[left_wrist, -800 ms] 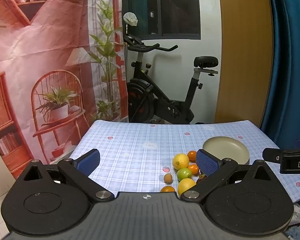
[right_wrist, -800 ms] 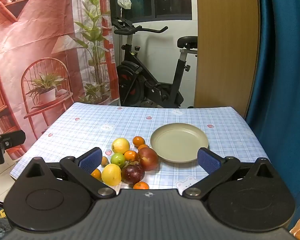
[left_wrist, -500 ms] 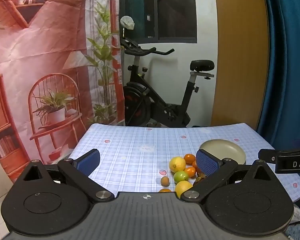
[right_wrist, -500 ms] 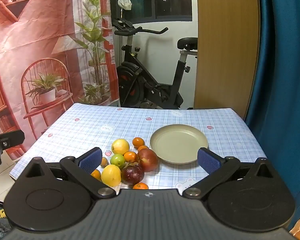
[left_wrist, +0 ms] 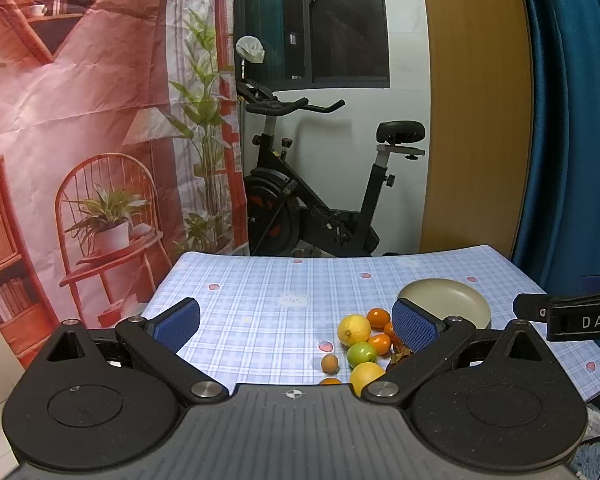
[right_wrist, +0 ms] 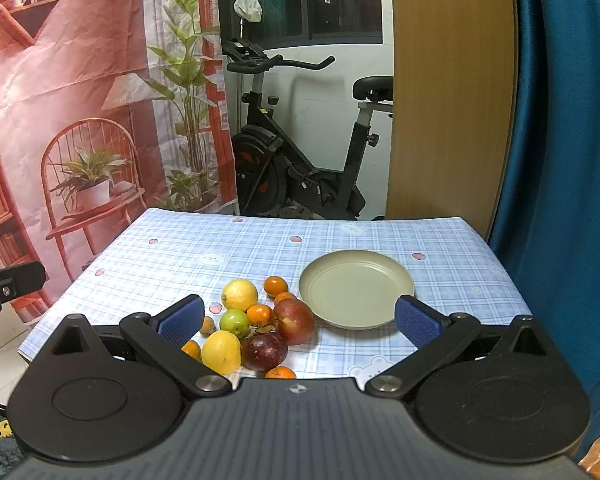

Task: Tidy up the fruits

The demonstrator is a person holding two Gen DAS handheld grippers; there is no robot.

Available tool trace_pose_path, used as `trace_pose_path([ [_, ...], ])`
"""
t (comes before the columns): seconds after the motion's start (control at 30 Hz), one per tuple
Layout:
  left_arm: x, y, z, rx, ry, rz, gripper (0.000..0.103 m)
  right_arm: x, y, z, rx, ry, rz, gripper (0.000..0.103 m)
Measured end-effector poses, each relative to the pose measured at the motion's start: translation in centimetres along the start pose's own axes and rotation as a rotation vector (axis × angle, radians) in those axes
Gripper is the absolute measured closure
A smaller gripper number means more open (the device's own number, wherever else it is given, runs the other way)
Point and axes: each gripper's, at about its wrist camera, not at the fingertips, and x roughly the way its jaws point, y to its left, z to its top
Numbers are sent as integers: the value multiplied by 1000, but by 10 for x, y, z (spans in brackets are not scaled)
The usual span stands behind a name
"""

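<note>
Nothing picked up yet: both the left gripper [left_wrist: 296, 324] and right gripper [right_wrist: 298, 318] hang spread wide and empty. The fruit [right_wrist: 256, 320] sits piled just left of the empty plate [right_wrist: 356, 286], so I'd guess the next move is grabbing one piece.

One plate [right_wrist: 356, 288], two lemons [right_wrist: 239, 294], two red fruits [right_wrist: 294, 321], one green fruit [right_wrist: 234, 321], several small oranges [right_wrist: 275, 285].

Beyond the checked blue tablecloth [right_wrist: 172, 256] we see a black exercise bike [right_wrist: 300, 168] standing on the floor against a white wall, below a dark window [left_wrist: 340, 24]. To its left hangs a creased printed backdrop [left_wrist: 80, 120] showing a chair, potted plants and shelves. A wooden panel [right_wrist: 452, 92] and a blue curtain [right_wrist: 560, 140] stand on the right.
</note>
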Motion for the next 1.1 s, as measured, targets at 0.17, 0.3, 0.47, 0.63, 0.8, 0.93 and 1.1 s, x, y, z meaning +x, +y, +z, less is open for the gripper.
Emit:
trace_pose_path([
  [0.17, 0, 0, 0, -2, 4, -2, 0, 0, 0, 1, 0, -2, 1, 0],
  [0.3, 0, 1, 0, -5, 5, 1, 0, -1, 0, 0, 0, -3, 1, 0],
  [0.47, 0, 1, 0, -5, 6, 2, 0, -1, 0, 0, 0, -3, 0, 0],
  [0.63, 0, 1, 0, -5, 6, 1, 0, -1, 0, 0, -2, -3, 1, 0],
  [0.8, 0, 2, 0, -5, 6, 1, 0, 0, 0, 0, -1, -3, 1, 0],
  [0.93, 0, 2, 0, -6, 7, 3, 0, -1, 0, 0, -1, -2, 2, 0],
  [1.1, -1, 2, -1, -7, 8, 3, 0, 0, 0, -1, -2, -2, 2, 0],
])
